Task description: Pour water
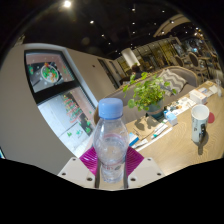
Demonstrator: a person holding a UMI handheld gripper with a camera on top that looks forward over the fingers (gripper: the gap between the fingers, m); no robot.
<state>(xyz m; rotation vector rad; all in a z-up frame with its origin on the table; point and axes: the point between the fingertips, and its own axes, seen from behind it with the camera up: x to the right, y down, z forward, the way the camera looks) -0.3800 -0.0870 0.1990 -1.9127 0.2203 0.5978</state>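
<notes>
A clear plastic water bottle (pixel 111 140) with a pale blue cap stands upright between my fingers, its lower body pressed by both magenta pads (pixel 88 157). My gripper (pixel 111 162) is shut on the bottle, which looks lifted above the wooden table (pixel 185 150). Beyond the fingers to the right, a white cup (pixel 200 121) with a red mark stands on the table. The bottle's base is hidden behind the gripper body.
A potted green plant (pixel 148 94) stands just behind the bottle on the table. Small items and papers (pixel 163 122) lie around it. A wall with framed food posters (pixel 50 75) rises at left, and a room with sofas extends behind.
</notes>
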